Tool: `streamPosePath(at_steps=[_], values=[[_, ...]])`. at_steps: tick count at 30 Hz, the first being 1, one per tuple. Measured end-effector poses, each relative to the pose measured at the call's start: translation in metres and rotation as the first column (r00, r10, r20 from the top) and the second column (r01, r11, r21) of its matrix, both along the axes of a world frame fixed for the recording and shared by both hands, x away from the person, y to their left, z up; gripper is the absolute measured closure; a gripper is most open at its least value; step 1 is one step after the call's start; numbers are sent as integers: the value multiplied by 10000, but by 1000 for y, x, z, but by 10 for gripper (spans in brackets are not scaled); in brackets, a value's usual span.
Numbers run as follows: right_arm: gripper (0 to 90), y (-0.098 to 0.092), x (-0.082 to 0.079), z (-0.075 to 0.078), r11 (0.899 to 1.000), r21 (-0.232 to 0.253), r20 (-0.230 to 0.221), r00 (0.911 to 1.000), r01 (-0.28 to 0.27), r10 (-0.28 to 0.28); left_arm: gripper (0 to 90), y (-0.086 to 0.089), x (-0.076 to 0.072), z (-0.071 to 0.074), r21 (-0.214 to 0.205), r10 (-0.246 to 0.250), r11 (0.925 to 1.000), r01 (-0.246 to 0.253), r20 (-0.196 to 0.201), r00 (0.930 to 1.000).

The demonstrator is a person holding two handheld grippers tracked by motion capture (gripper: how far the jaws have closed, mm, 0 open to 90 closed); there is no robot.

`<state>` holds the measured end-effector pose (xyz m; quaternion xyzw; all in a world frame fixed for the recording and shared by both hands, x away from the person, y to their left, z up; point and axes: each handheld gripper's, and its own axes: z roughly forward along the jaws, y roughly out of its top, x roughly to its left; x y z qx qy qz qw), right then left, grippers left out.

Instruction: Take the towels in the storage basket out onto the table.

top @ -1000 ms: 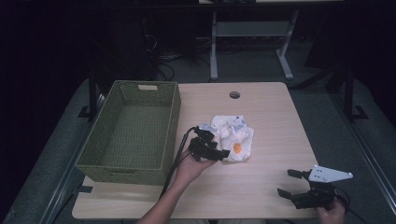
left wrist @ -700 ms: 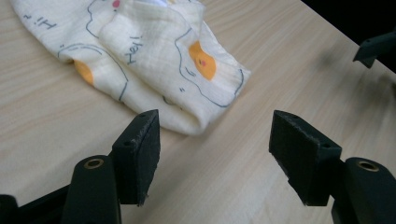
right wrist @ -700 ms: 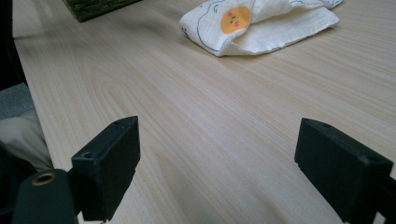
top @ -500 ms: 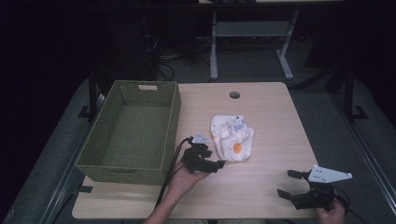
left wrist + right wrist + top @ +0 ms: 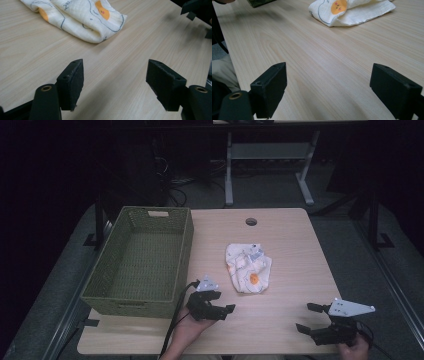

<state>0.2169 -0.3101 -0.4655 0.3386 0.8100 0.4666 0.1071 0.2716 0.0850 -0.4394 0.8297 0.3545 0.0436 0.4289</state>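
- My left gripper (image 5: 216, 307), jaws just opening and empty, sat near the cloth (image 5: 248, 268).
- Right gripper (image 5: 317, 318) waited open.
- Next, probably: regrasp the cloth for the basket (image 5: 102, 289).

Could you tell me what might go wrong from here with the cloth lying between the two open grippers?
The cloth lies crumpled, so fingers may pinch just one layer and it could unfold when lifted. The left gripper, its jaws just opened with nothing between them, sits close to the basket and could knock its wall.
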Motion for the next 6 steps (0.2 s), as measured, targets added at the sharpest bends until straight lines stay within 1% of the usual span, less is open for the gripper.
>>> streamPosePath(at_steps=[1,2,3,4,5,6], values=[[139,0,0,0,10000,-9,27,10000,23,-23,298,0,-2,-2,-50,-21,10000,21,3,10000],[138,0,-1,0,10000,-2,24,10000,55,-55,293,1,-5,-5,-221,-19,9998,19,-9,10000],[138,-1,-2,-1,10000,14,57,10000,49,-49,293,1,-6,-6,-205,-78,9998,77,-78,9999],[138,-1,-2,-1,10000,16,29,10000,61,-61,293,0,-6,-8,48,-187,9998,188,-48,9998],[138,0,-2,-2,10000,-36,53,10000,16,-16,287,0,-7,-8,224,-162,9996,161,65,9998],[138,1,-2,-2,9999,-104,35,10000,-26,26,283,1,-8,-8,260,-181,9995,176,190,9997]])
